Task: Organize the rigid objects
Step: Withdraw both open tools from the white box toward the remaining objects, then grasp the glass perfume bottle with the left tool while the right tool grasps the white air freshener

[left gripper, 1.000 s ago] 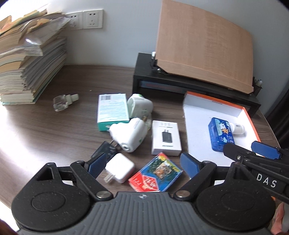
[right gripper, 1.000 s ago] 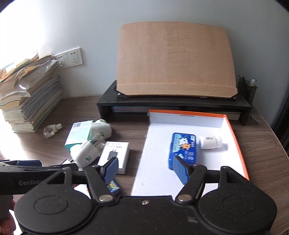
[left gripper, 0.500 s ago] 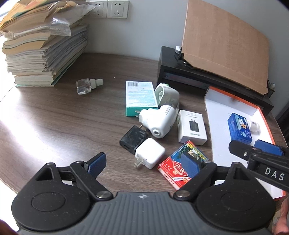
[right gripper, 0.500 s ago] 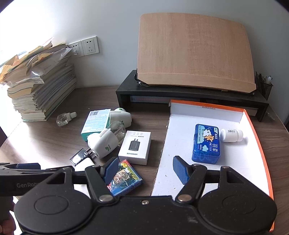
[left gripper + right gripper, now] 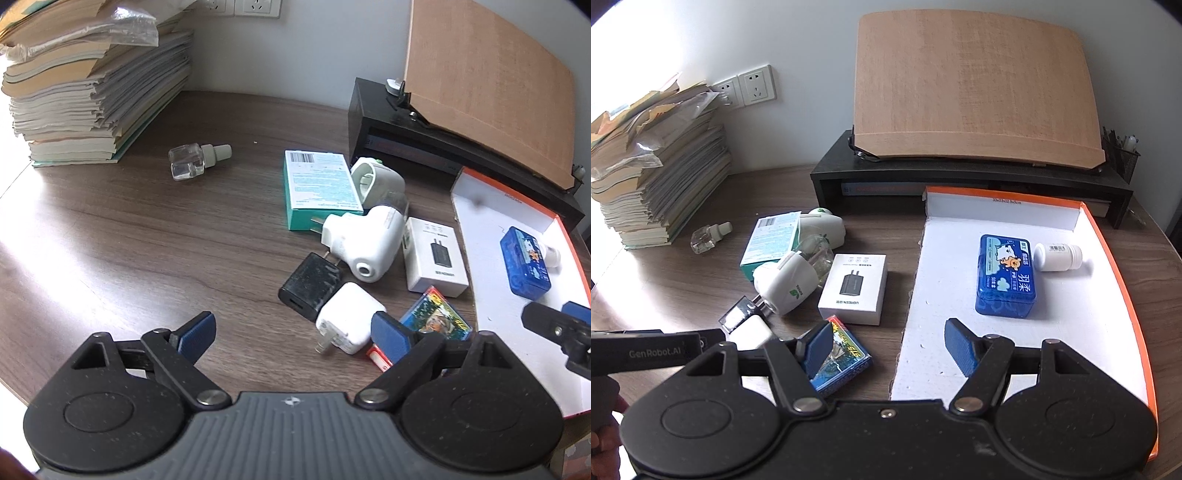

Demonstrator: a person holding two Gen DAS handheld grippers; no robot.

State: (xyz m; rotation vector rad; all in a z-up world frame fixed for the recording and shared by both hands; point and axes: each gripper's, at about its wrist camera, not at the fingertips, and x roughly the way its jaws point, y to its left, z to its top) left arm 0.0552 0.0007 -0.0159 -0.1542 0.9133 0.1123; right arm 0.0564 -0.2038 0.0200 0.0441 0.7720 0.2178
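White plastic and cardboard crowd the dark wood table [image 5: 110, 229] as you bring the left claw [image 5: 293, 334] in over the clutter, its blue pads spread wide and holding nothing; the jaws have just been opening a little further, with only bare table between them. Your nearest candidate, the white charger [image 5: 349, 321], lies on its side just inside the right-hand pad, touching the black charger [image 5: 312, 286] behind it, its metal prongs pointing toward you. It looks light, hard and smooth-shelled, so it will likely skate if pinched on a corner; take it squarely across the two flat faces, clear of the prongs. The card deck [image 5: 842, 354] beside it is stiff and flat, better gripped across its narrow sides. The right claw [image 5: 886, 349] hangs parted and empty at the near edge of the orange-rimmed tray [image 5: 1115, 266], where the blue tin [image 5: 1004, 280] and the white pill bottle [image 5: 1058, 256] already lie touching each other. Further back, the charger box [image 5: 855, 286], the green carton [image 5: 319, 188] and two white plug-in units [image 5: 364, 245] sit bunched together, and the small clear bottle [image 5: 192, 162] lies alone toward the stack of papers [image 5: 88, 85]; that one may be glass and round-necked, so handle it gently by its square body.
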